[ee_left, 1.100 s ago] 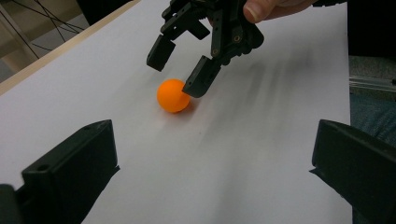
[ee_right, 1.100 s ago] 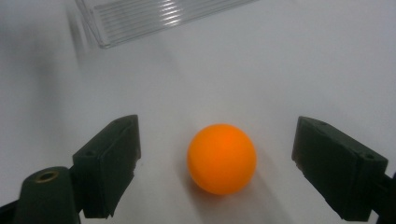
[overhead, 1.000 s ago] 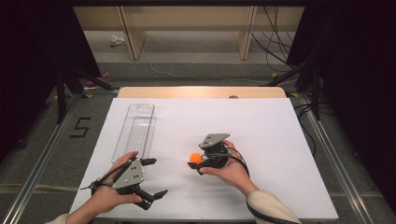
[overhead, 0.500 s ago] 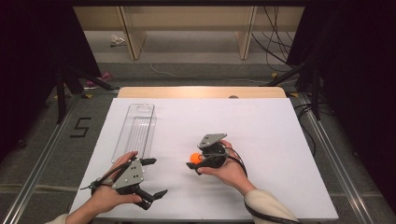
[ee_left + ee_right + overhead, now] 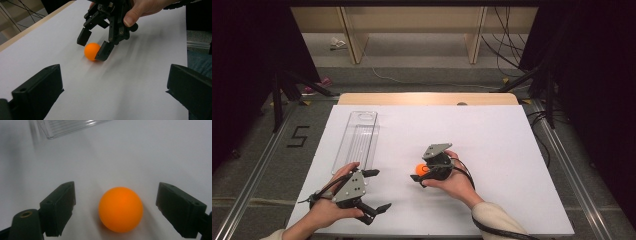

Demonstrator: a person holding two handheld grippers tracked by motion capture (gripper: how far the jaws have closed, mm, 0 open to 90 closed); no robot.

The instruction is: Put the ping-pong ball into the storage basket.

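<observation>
The small orange ball [image 5: 120,209] is sitting between the right gripper [image 5: 421,175]'s spread jaws, with bare white bench [image 5: 492,150] lying open all around. The long clear plastic tray [image 5: 358,138] is lying well off to the left, blocking nothing near the ball.

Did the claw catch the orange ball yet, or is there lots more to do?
Almost. Done: the right gripper is down at the orange ball, one open jaw on each side. In hand: the squeeze; gaps show beside the ball, so it is not caught. Left: closing and lifting, perhaps toward the clear tray. The left gripper waits open, holding nothing.
</observation>
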